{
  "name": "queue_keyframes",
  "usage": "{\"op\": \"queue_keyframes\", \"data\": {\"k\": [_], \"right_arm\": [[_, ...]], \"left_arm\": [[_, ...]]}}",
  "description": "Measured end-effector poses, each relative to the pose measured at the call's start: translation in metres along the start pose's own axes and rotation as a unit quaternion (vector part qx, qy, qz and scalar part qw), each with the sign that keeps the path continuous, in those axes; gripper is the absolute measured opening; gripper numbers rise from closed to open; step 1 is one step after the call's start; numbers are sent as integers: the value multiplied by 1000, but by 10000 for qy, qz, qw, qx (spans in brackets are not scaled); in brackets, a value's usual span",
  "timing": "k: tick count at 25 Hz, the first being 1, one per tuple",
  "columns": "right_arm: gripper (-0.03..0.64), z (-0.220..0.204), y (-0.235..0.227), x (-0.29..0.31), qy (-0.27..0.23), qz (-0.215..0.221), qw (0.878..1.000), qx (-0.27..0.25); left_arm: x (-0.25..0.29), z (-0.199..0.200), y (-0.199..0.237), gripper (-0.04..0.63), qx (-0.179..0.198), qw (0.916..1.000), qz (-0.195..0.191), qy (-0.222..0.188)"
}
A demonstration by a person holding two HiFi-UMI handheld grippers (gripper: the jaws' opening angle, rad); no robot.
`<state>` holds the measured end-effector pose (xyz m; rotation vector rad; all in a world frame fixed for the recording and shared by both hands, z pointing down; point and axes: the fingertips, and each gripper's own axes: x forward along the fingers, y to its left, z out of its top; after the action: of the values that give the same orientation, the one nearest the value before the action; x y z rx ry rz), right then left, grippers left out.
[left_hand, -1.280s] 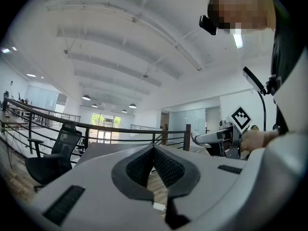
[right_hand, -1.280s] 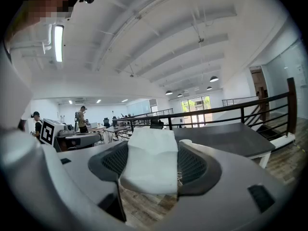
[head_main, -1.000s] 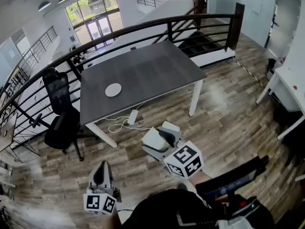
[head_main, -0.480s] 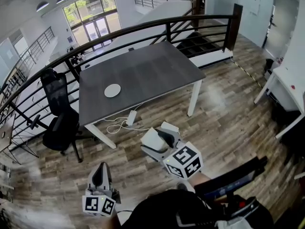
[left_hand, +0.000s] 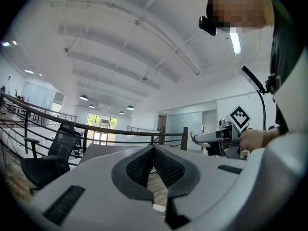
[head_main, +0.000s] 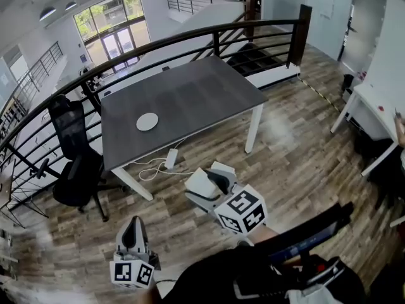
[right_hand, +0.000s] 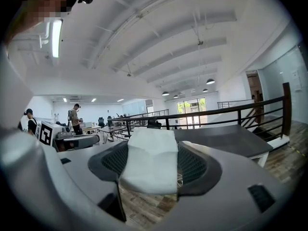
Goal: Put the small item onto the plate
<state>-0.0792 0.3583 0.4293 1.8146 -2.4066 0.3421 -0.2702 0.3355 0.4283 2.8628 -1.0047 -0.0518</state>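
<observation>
My right claw wide, clamped on white block; my left claw pinched closed, empty.

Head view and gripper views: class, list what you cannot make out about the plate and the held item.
- plate: head view, too small to show its rim; not seen in either gripper view.
- white item: head view, lost against the white right hand-held gripper; right gripper view, its far side hidden.

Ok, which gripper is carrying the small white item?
The right gripper: a soft white pad is clamped between its fingers; the left gripper's fingers are shut, empty.
</observation>
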Motion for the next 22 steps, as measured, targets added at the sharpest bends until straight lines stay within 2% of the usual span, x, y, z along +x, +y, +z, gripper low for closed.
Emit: {"op": "queue_keyframes", "data": {"k": [6, 13, 22], "right_arm": [[325, 8, 24, -1, -95, -39, 9999, 55], [325, 17, 34, 24, -128, 45, 9999, -53], [325, 43, -4, 82, -270, 379, 9989, -70]], "left_arm": [[-20, 8, 4, 3, 2, 9999, -119, -68], [-23, 6, 30, 3, -45, 9999, 19, -111], [14, 22, 52, 3, 49, 9990, 403, -163]]}}
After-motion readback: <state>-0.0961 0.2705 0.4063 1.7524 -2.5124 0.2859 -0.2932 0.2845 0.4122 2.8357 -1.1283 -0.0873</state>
